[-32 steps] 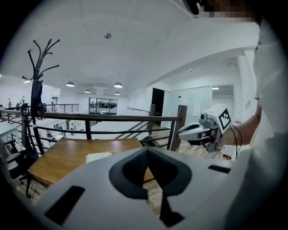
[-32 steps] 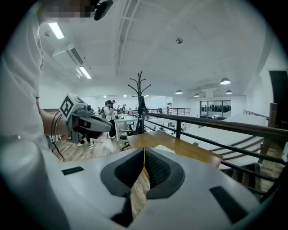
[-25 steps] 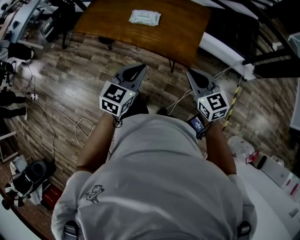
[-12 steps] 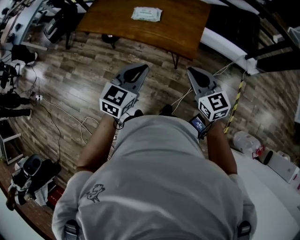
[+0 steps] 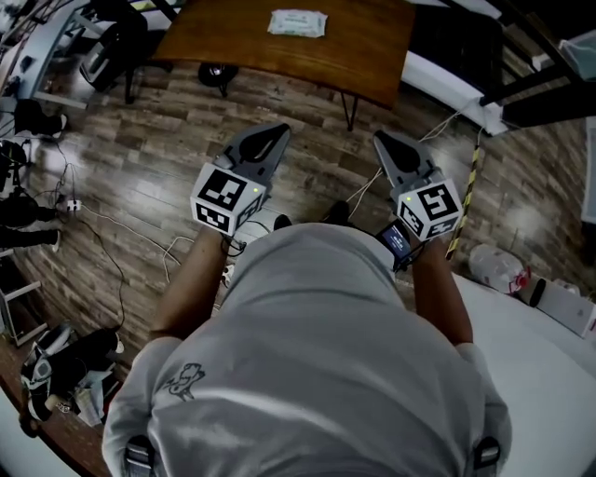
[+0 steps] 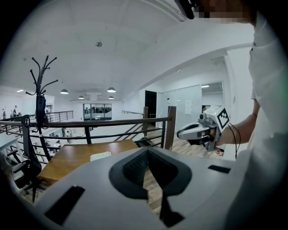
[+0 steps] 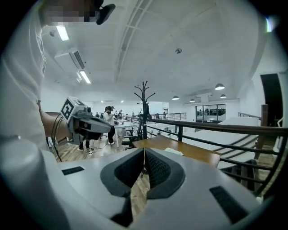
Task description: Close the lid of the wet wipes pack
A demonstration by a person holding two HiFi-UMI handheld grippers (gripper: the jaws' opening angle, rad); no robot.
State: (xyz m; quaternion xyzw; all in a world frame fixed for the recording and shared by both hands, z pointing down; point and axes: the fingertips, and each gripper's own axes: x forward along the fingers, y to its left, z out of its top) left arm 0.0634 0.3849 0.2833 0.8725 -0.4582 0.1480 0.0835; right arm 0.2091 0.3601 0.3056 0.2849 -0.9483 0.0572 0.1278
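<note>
The wet wipes pack, white and flat, lies on a brown wooden table at the top of the head view, well ahead of both grippers. Whether its lid is up is too small to tell. My left gripper and right gripper are held side by side in front of the person's body, above the wooden floor. Both are shut with nothing between the jaws. In the left gripper view the pack shows beyond the jaws, with the right gripper beside them. The right gripper view shows the pack just right of its jaws.
Cables trail over the floor at the left. A bag and chairs stand along the left edge. A white table with small items is at the lower right. A railing and a coat rack stand behind the wooden table.
The pack and table sit slightly higher in the head view and the floor has shifted under the person. Both grippers stay shut, side by side in front of the body.
</note>
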